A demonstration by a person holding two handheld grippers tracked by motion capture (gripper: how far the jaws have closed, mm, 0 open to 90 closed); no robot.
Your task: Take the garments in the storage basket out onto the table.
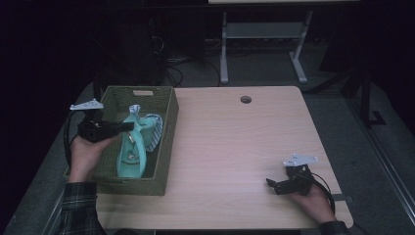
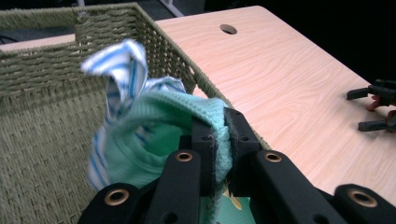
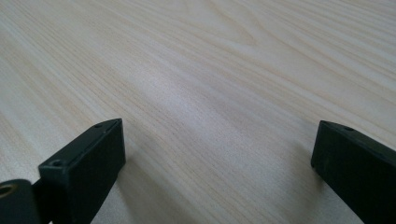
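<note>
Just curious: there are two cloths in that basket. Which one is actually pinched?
The mint-green cloth: the left hand-held gripper pinches its edge, while the blue-and-white striped cloth merely hangs against it.

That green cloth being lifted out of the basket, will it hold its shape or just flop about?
Probably flop: the green cloth hangs limp from the left gripper and folds where it is pinched. It looks light. A striped cloth seems tangled with it and may ride along.

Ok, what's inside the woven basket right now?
In the basket, a mint green garment pinched by the left gripper, and a blue-and-white striped cloth bunched against it. The green fabric hides the basket floor, so anything underneath can't be seen.
</note>
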